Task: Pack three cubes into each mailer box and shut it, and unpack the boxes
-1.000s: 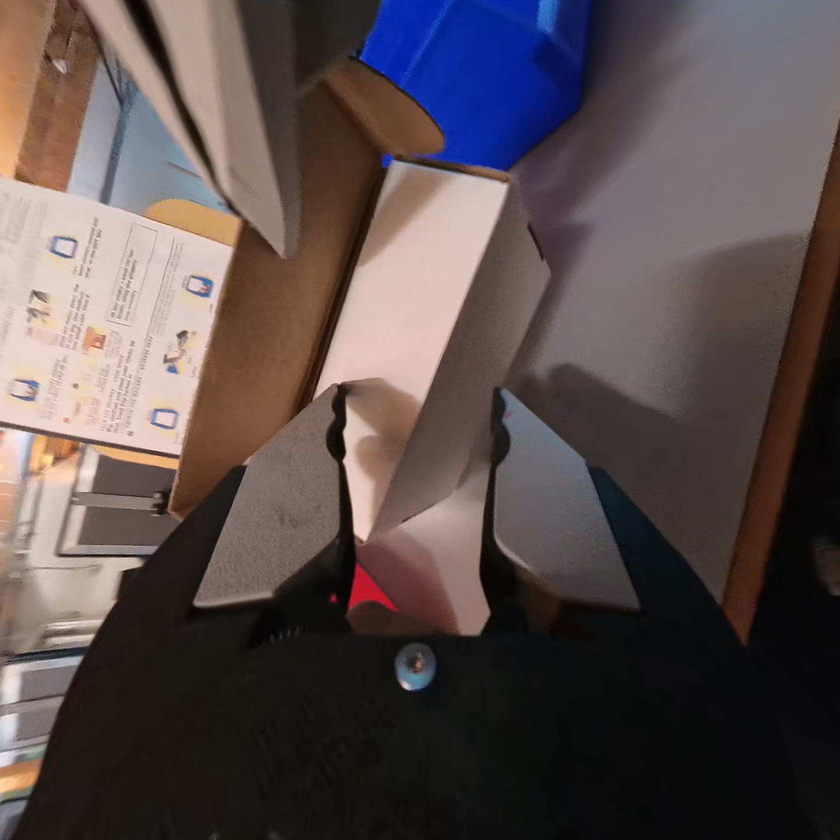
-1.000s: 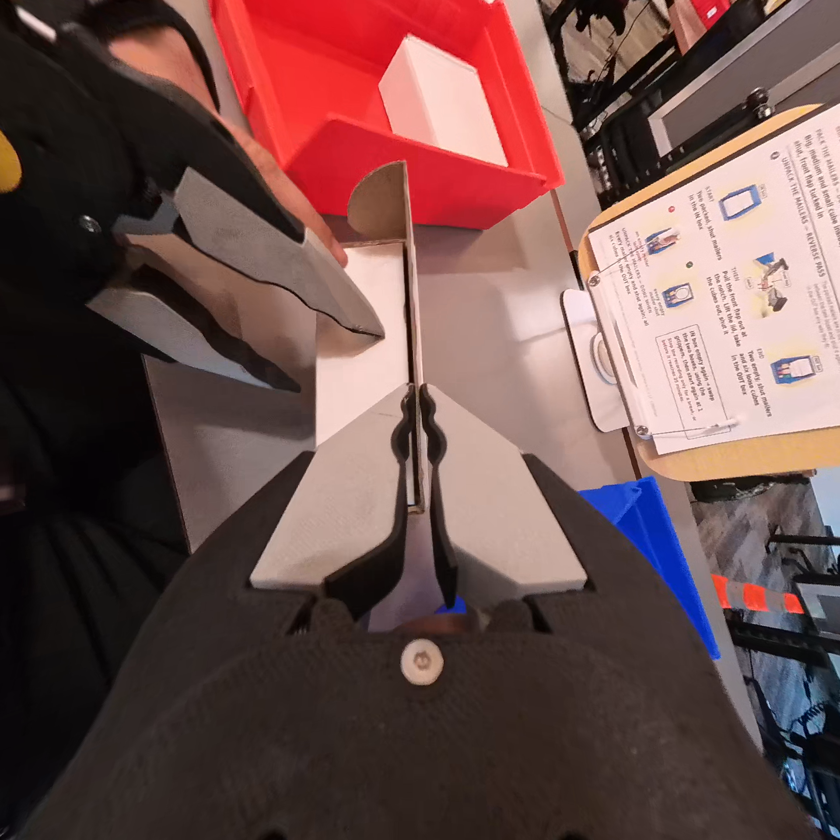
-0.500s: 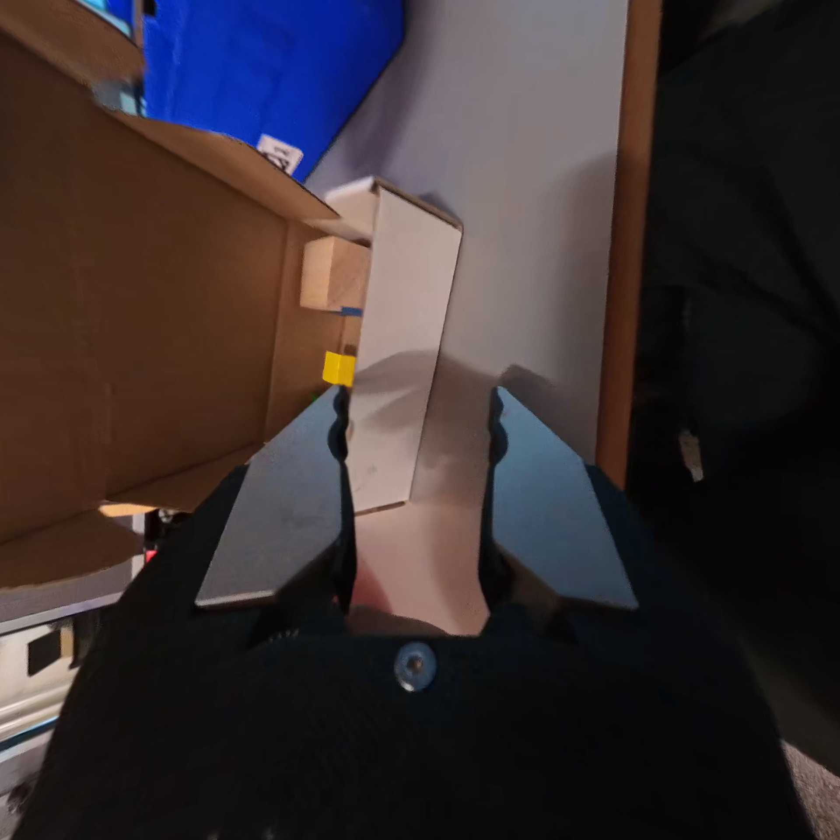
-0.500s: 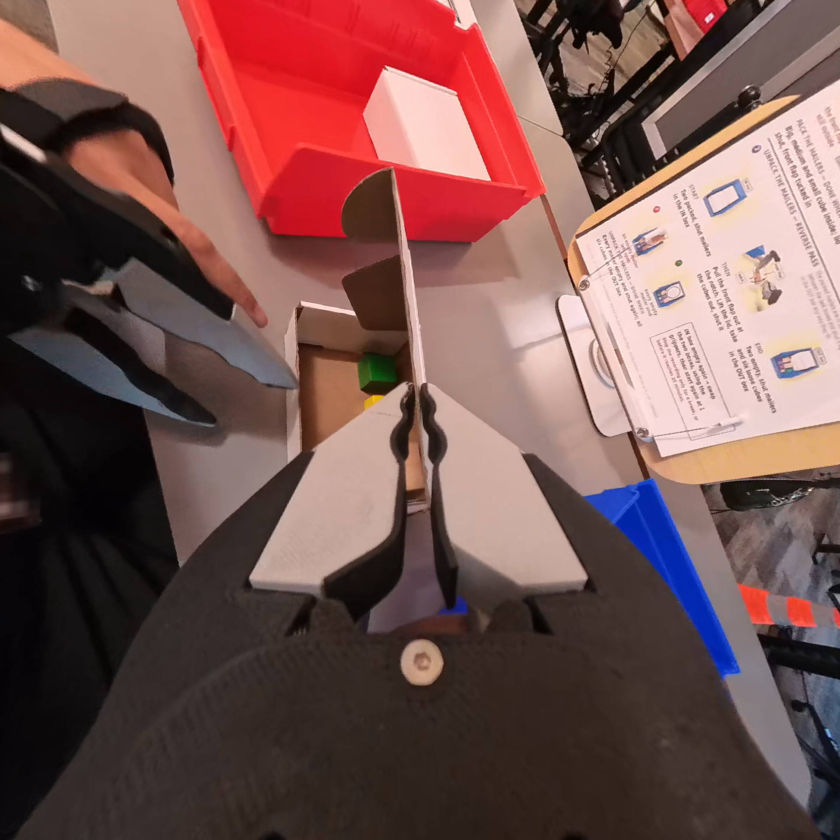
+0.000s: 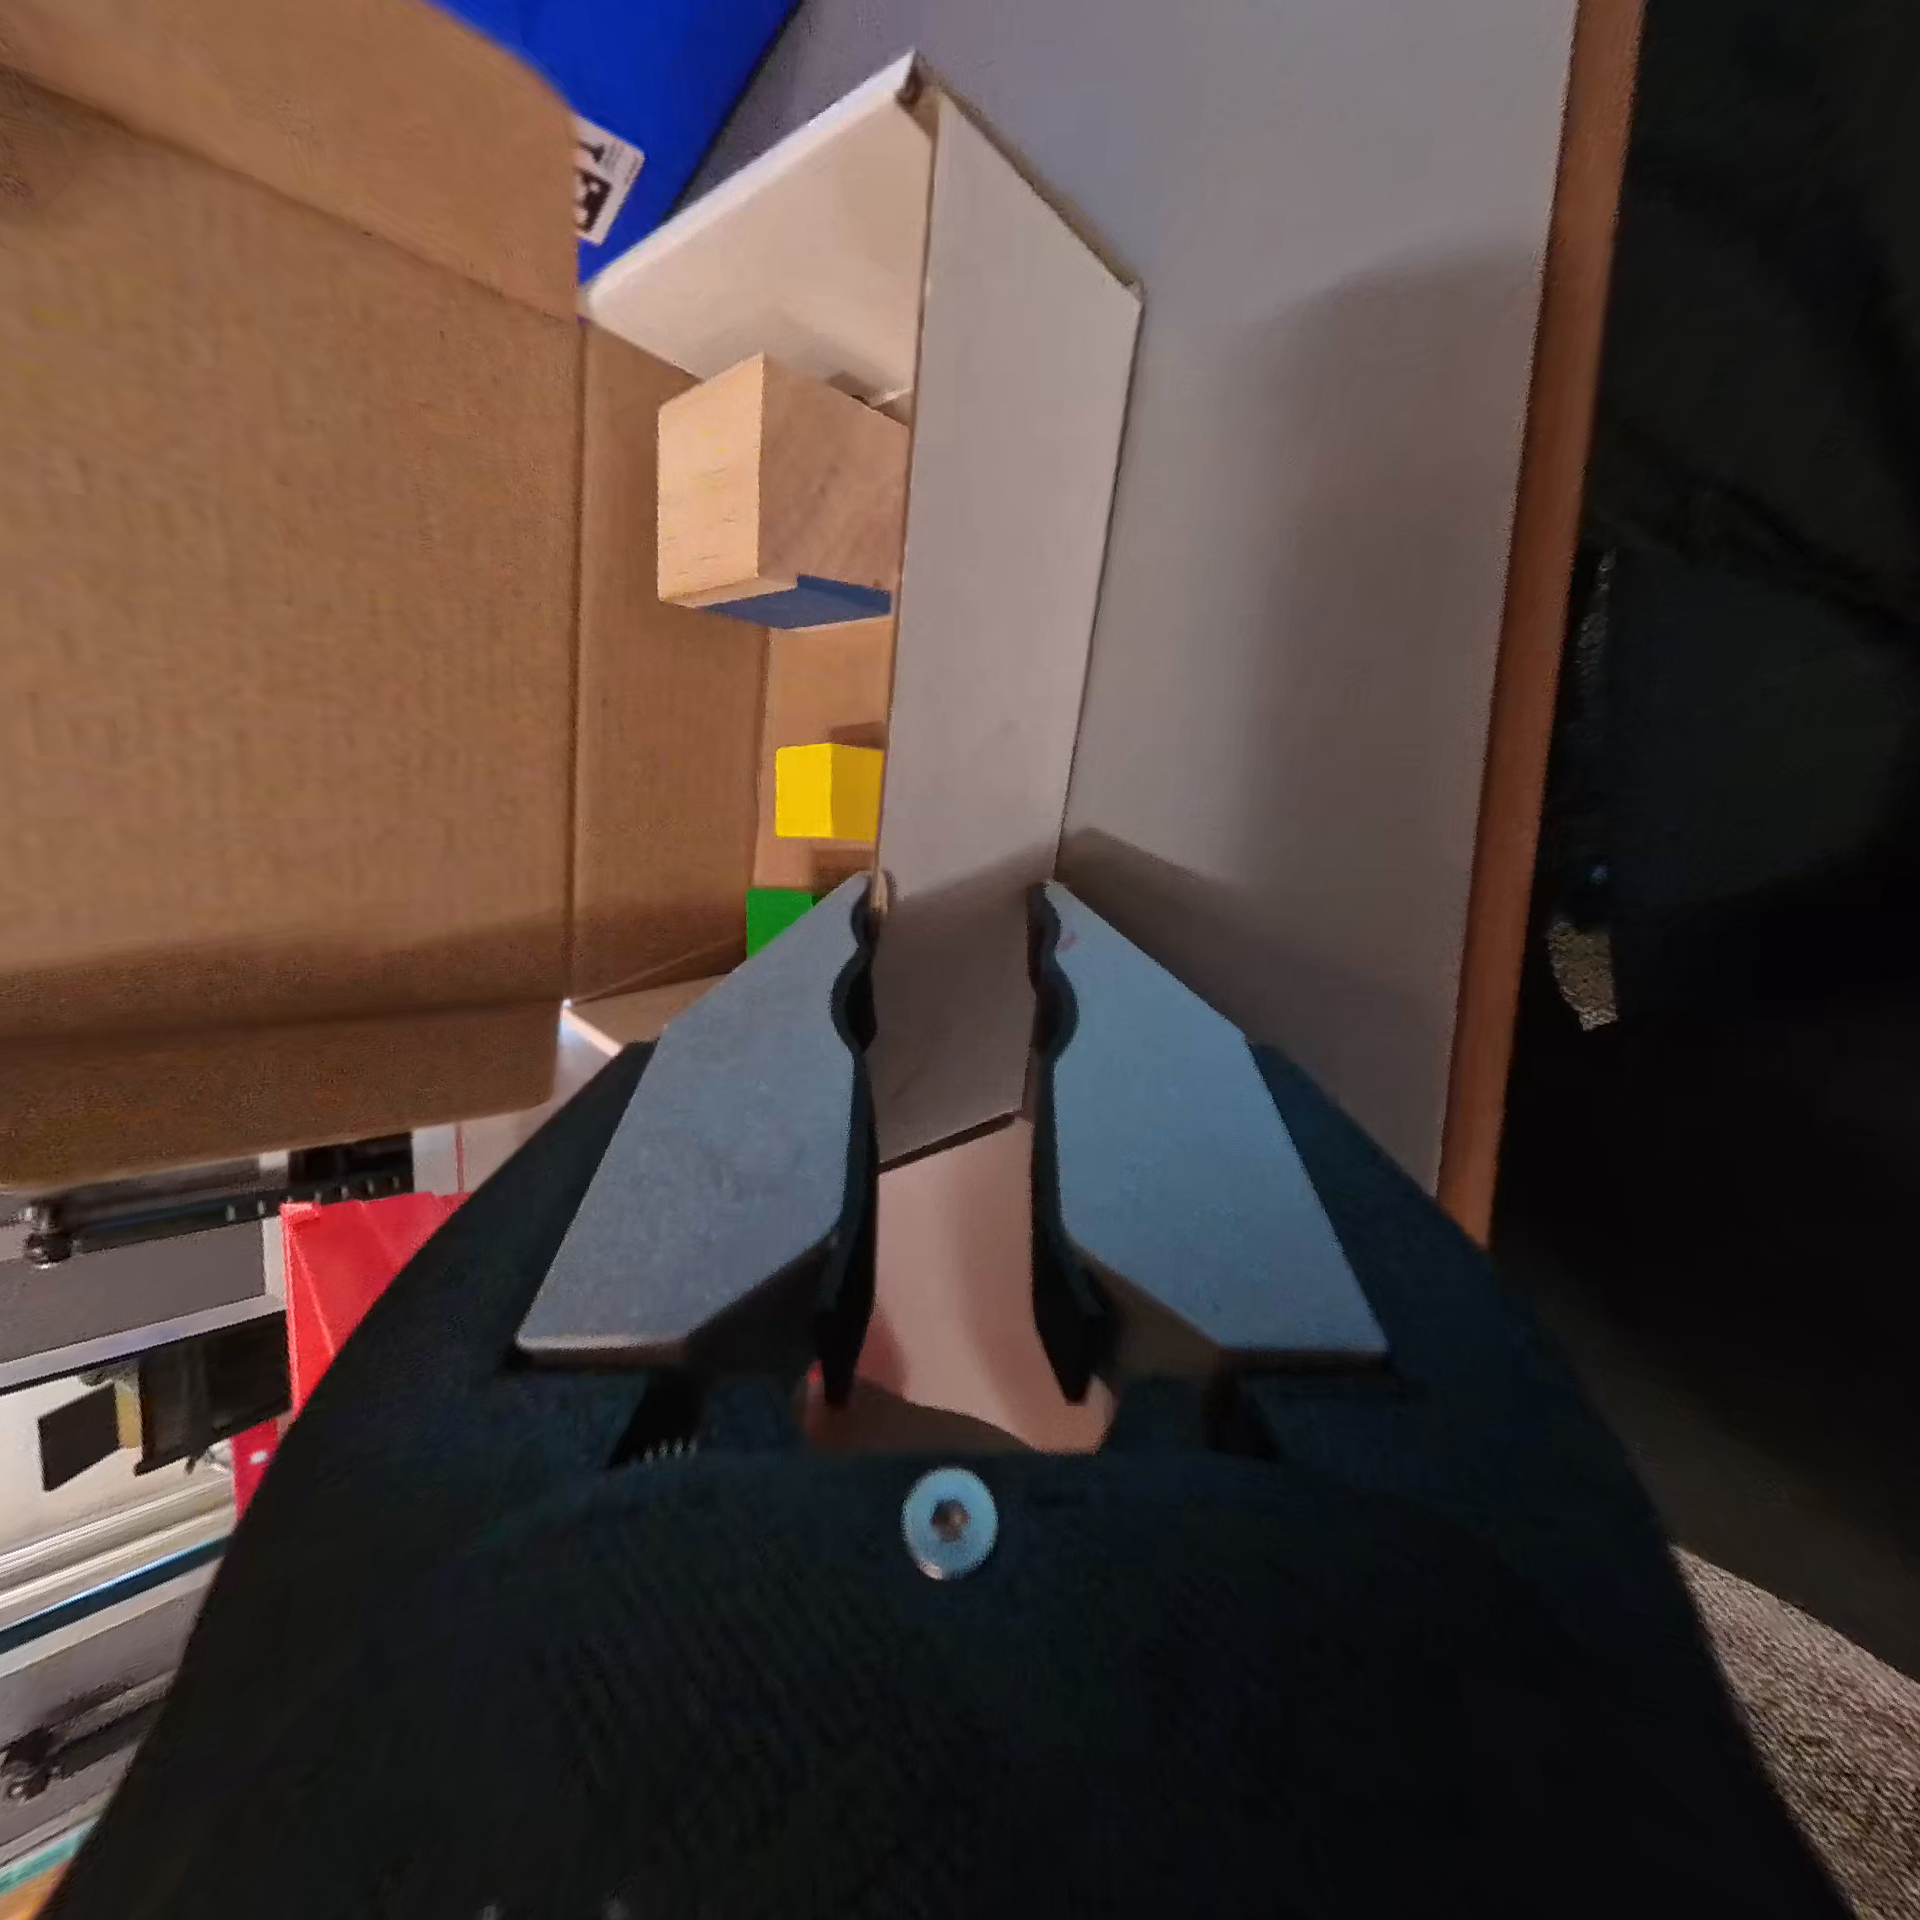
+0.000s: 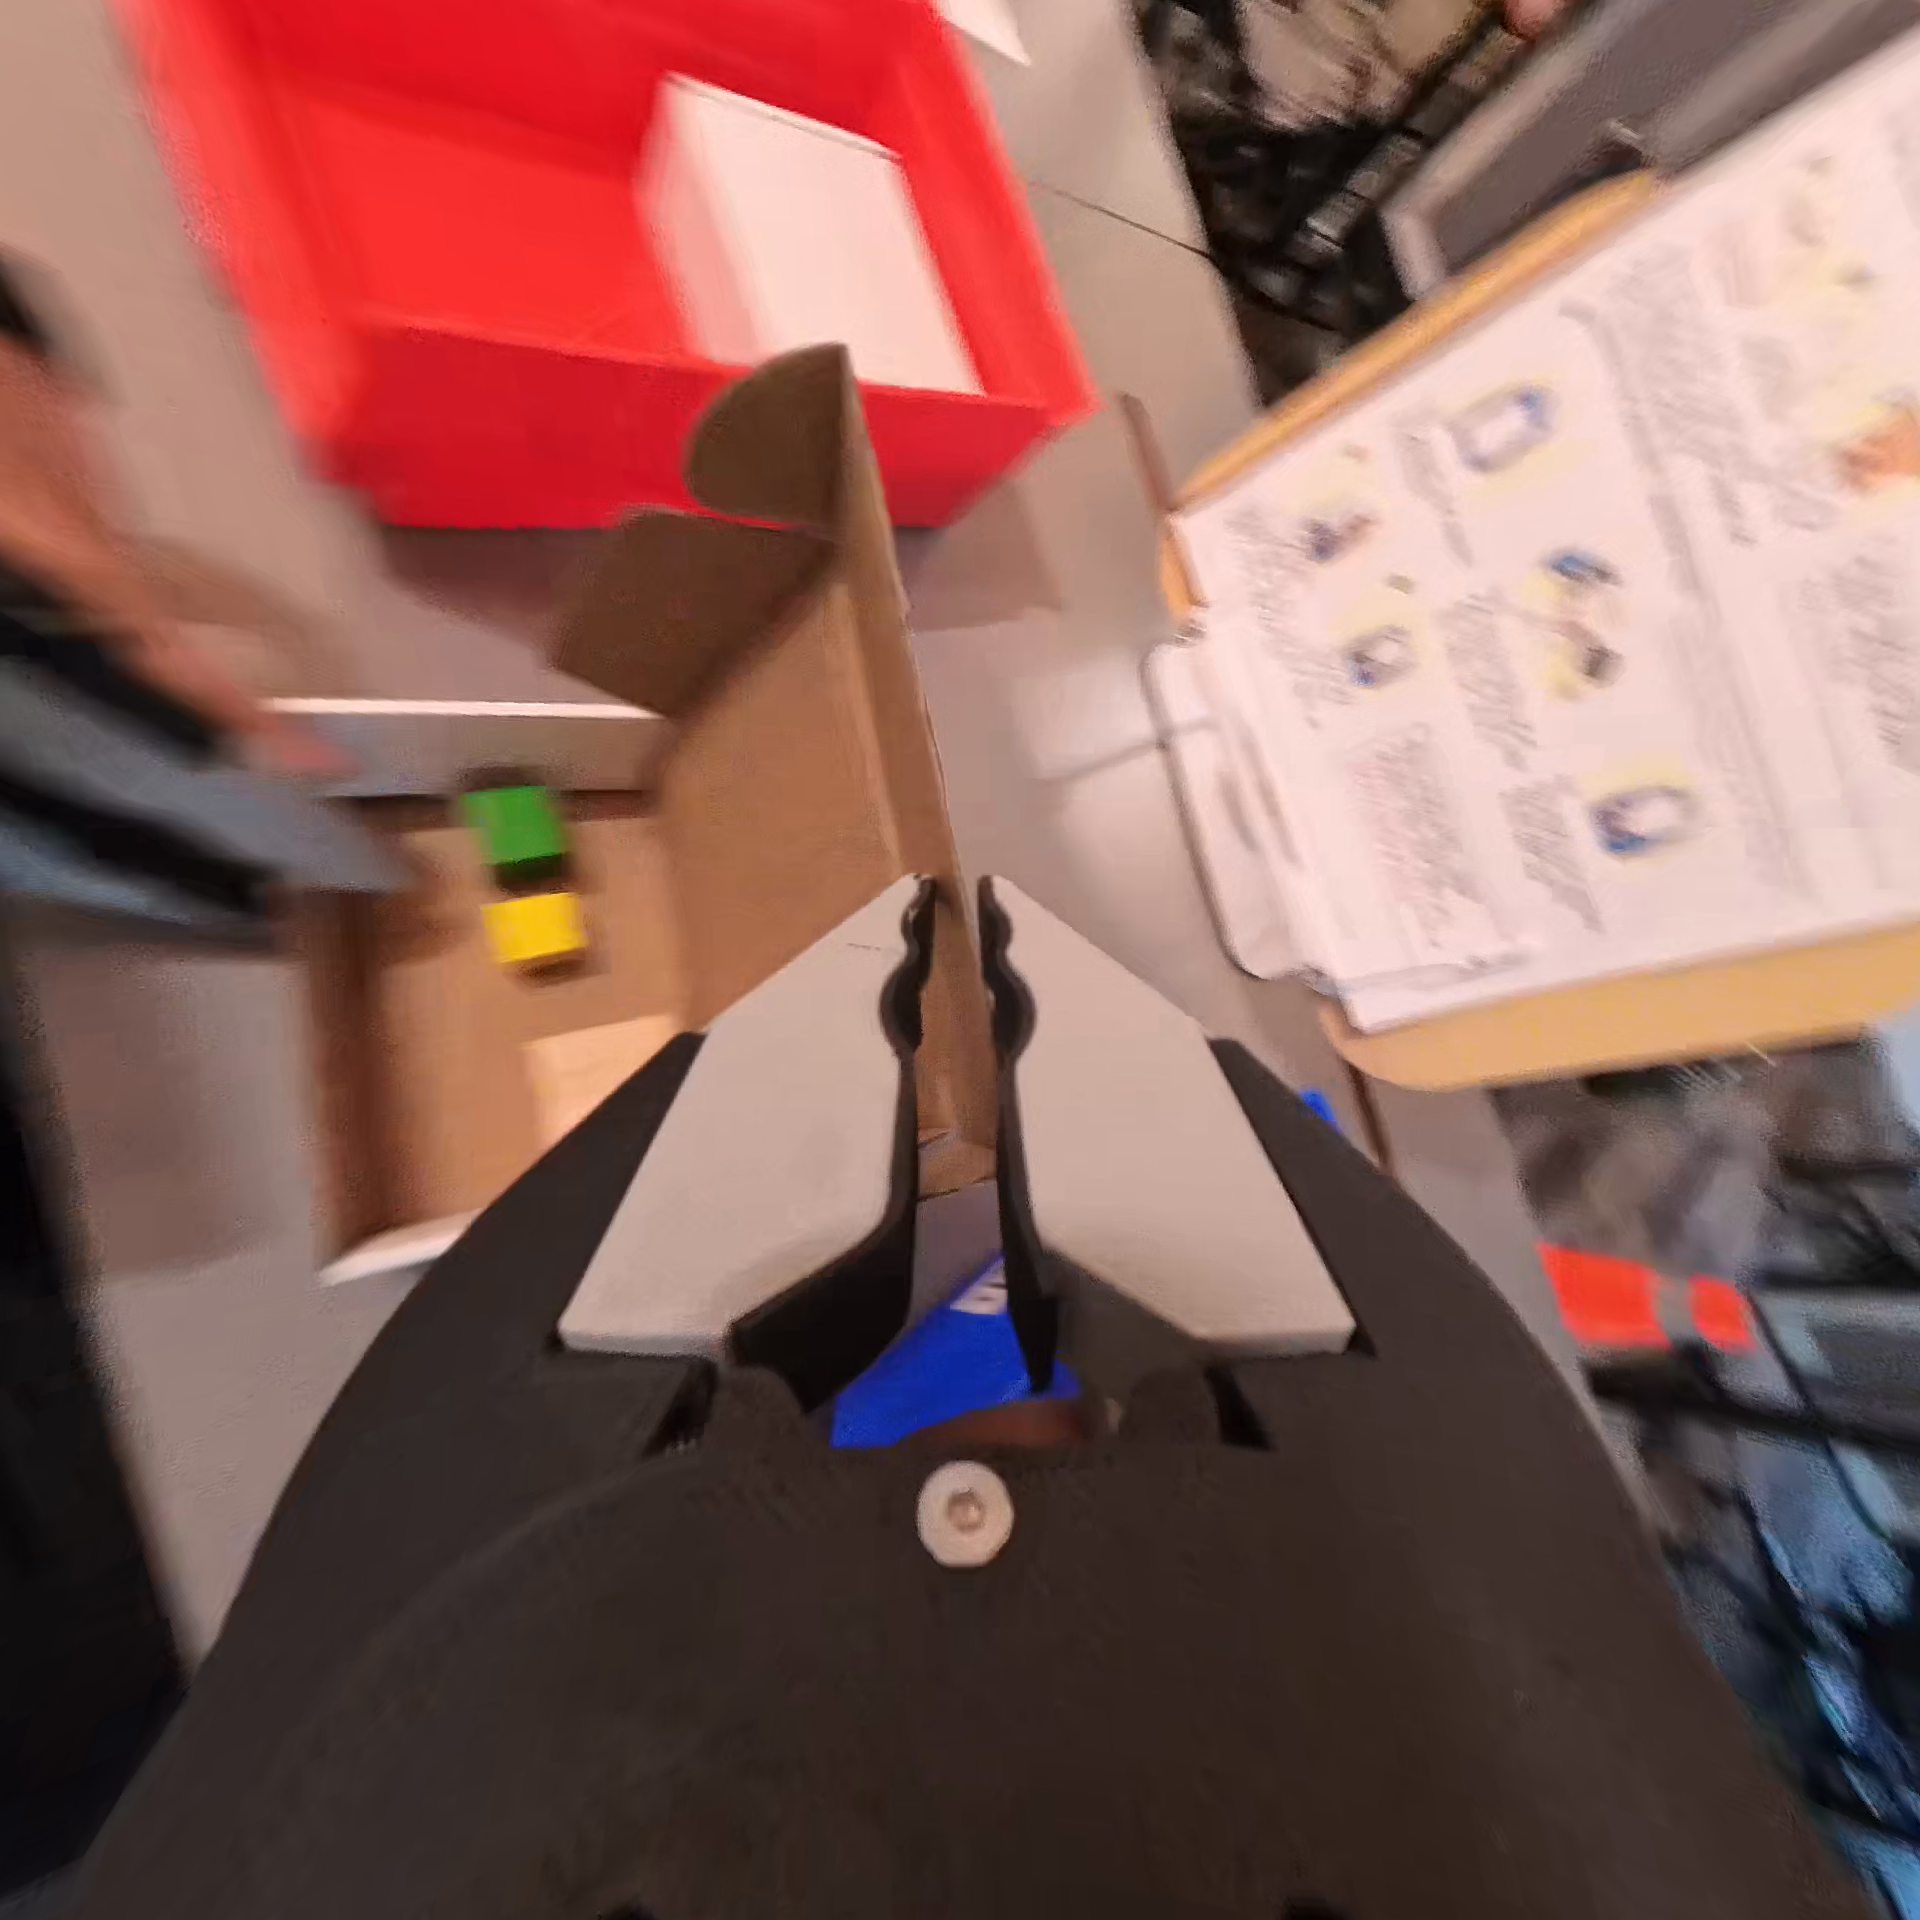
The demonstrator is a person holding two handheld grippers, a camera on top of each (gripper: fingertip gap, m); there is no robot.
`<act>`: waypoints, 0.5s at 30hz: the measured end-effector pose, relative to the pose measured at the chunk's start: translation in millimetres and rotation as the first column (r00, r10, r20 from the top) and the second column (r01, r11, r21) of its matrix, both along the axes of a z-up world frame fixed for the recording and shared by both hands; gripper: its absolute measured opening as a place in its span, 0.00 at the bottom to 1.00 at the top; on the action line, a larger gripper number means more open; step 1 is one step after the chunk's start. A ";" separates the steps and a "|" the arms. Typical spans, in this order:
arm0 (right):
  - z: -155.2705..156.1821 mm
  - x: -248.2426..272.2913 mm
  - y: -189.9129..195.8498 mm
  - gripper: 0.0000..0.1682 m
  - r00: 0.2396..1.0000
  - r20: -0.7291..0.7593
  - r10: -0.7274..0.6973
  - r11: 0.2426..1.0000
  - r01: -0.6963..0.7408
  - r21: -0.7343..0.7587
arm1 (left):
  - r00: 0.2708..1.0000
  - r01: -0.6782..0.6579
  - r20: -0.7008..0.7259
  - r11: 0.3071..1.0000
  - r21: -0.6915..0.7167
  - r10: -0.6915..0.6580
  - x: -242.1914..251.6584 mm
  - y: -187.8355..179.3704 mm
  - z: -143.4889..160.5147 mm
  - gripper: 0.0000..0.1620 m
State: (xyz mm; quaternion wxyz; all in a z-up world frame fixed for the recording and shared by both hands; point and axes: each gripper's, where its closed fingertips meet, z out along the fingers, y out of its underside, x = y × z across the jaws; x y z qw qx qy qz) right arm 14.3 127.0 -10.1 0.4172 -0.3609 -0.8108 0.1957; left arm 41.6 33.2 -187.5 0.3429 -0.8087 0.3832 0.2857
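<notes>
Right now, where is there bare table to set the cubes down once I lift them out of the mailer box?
Widest: the grey table strip between the mailer box front wall and the table's wooden edge. A smaller patch lies between the raised lid and the clipboard. Crowded toward the red bin.

An open white cardboard mailer box (image 6: 416,1039) sits on the grey counter (image 6: 1039,644). Inside lie a green cube (image 6: 511,821), a yellow cube (image 6: 532,928) just before it, and a plain wooden cube (image 5: 774,483). Behind the box stands a red plastic bin (image 6: 468,260) holding a closed white box (image 6: 800,239); to the right, a clipboard with a printed sheet (image 6: 1558,644).
</notes>
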 end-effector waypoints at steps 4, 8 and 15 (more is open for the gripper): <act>-37.0 -49.6 69.5 0.09 0.972 -0.014 -0.235 0.954 0.233 0.190 | 1.000 -0.002 -0.010 1.000 -0.007 0.002 1.4 -1.9 0.0 0.13; -116.0 -73.8 102.6 0.12 0.914 0.130 -0.385 0.890 0.330 0.315 | 1.000 -0.014 0.004 1.000 0.001 0.014 0.4 -0.7 0.1 0.14; -69.4 -90.4 105.5 0.14 0.884 -0.067 -0.462 0.853 0.464 0.240 | 0.994 -0.097 0.058 0.995 0.008 0.096 -3.3 2.6 1.2 0.16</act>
